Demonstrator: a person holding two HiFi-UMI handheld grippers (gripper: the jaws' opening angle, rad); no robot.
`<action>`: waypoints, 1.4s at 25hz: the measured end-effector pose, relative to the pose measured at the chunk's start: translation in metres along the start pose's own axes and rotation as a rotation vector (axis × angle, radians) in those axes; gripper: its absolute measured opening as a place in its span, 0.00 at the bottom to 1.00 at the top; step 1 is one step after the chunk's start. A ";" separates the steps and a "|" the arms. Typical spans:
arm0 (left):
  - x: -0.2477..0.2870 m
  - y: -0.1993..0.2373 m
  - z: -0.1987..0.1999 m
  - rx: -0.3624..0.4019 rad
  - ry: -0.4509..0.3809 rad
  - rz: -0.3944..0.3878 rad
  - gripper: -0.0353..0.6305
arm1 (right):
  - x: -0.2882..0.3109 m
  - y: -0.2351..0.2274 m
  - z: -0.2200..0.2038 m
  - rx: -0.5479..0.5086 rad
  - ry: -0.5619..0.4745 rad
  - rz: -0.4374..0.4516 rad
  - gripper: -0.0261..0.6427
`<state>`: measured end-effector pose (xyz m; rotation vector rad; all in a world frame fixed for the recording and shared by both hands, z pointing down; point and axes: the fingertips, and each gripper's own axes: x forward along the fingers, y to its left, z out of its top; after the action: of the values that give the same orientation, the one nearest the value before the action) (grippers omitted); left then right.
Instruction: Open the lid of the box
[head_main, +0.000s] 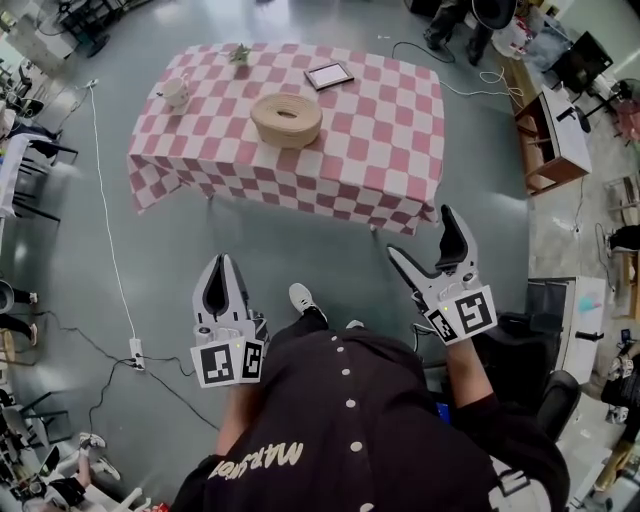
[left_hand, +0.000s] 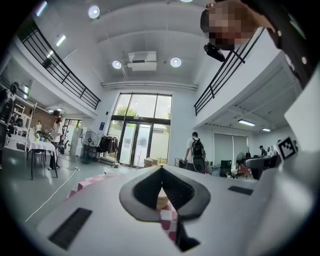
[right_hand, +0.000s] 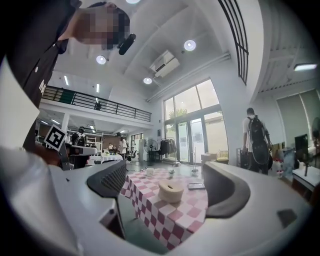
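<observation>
Your left gripper (head_main: 222, 262): jaws together, empty. Your right gripper (head_main: 419, 231): jaws apart, empty. Both well short of table (head_main: 400, 150); box (head_main: 286, 118) on it, lid on.

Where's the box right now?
Head view: the box sits near the middle of the checkered table, right of the mug and in front of the tablet.

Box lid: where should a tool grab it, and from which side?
Probably the lid by its rim, jaws spanning opposite edges, coming from above on the near side. The box is round, low and stands clear on the table, so the rim is free all round. The right tool is open.
</observation>
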<state>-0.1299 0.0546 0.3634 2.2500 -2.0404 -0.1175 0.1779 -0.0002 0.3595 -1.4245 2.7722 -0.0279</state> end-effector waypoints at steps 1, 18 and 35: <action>0.005 0.005 0.000 -0.001 0.001 0.000 0.07 | 0.006 0.001 0.000 -0.004 0.002 0.001 0.75; 0.078 0.088 0.014 0.015 -0.011 -0.080 0.07 | 0.094 0.027 0.000 -0.004 0.002 -0.061 0.75; 0.160 0.109 0.001 -0.009 0.025 -0.048 0.07 | 0.178 -0.014 -0.010 0.000 0.026 -0.036 0.76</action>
<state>-0.2222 -0.1154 0.3779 2.2842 -1.9697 -0.1013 0.0855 -0.1527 0.3677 -1.4843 2.7673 -0.0471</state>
